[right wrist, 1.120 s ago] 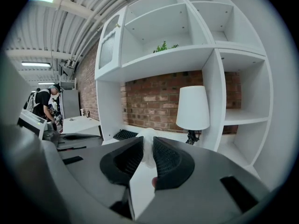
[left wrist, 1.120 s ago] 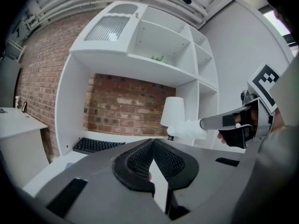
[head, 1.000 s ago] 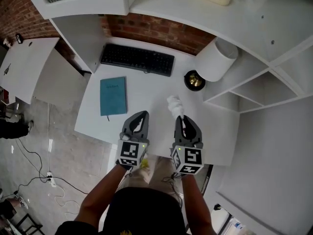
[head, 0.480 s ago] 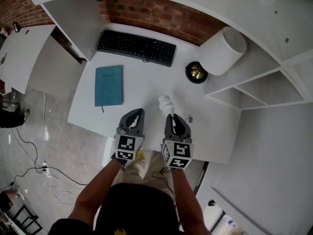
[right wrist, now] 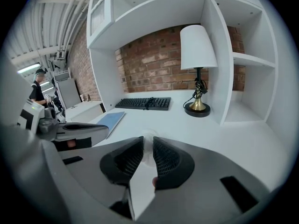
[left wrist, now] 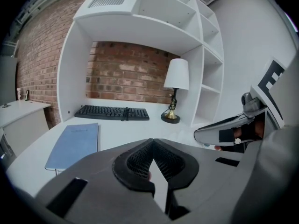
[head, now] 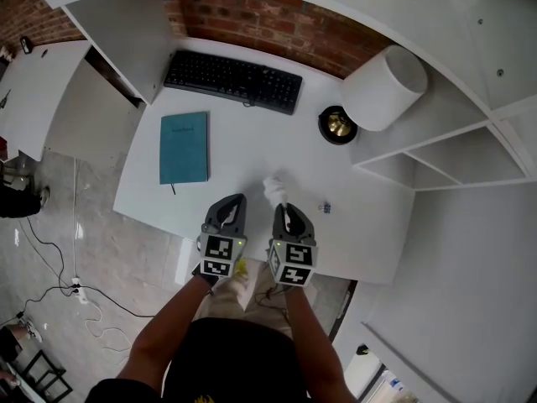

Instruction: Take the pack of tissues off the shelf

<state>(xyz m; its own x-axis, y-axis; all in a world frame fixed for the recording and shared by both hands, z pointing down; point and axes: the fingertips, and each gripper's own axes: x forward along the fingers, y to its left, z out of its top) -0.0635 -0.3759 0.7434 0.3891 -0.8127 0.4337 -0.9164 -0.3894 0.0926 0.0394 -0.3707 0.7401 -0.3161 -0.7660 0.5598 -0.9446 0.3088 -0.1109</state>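
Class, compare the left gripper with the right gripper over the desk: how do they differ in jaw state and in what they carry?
The left gripper is empty; the right gripper clamps a white tissue. The left gripper's jaws meet at the tips; the right gripper's jaws stand slightly apart, with the tissue between them. Both point forward over the white desk, side by side.

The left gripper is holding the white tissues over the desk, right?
No, the right gripper holds the white tissues over the desk; the left gripper is shut and empty. The head view shows it.
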